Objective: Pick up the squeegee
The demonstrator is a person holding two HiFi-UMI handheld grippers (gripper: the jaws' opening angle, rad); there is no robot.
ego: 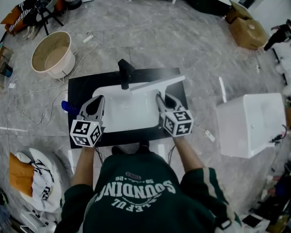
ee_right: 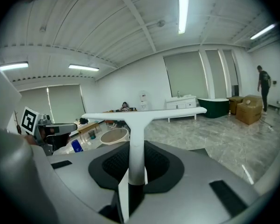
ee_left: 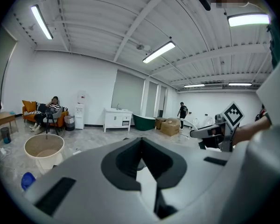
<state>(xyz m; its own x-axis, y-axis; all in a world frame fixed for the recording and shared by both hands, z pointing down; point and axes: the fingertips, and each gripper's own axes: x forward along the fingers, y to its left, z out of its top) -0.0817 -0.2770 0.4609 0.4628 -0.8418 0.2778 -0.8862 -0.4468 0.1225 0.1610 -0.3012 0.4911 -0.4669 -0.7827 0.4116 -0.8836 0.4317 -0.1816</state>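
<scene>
Right gripper (ego: 159, 97) has the squeegee (ego: 156, 84). Its jaws are clamped on the white handle, which runs straight out from between the pads. In the right gripper view the gripper (ee_right: 131, 171) shows it plainly: the handle of the squeegee (ee_right: 136, 125) stands up between the dark pads, and the long blade crosses the top like a T, close to level, with the open room behind it.

From the head view, the blade sits over the back right part of the white sink (ego: 131, 111), slanting across the rim toward the black counter (ego: 79, 89). One end of it is just beside the black faucet (ego: 125, 74). Whether the blade touches the rim can't be made out from up here.

Over on the other side, the left gripper (ego: 101, 99) hovers over the sink's left edge, well apart from the squeegee. Its own view has the left gripper (ee_left: 141, 142) with jaws brought together at the tips and nothing between them.

A blue bottle (ego: 68, 107) sits at the counter's left edge, just beside that gripper. On the floor, a round beige tub (ego: 51, 55) stands up left, and a white box (ego: 250, 123) to the right. One person sits on an orange sofa (ego: 12, 16) in the far corner; another stands far right, near some cardboard boxes (ego: 247, 30).
</scene>
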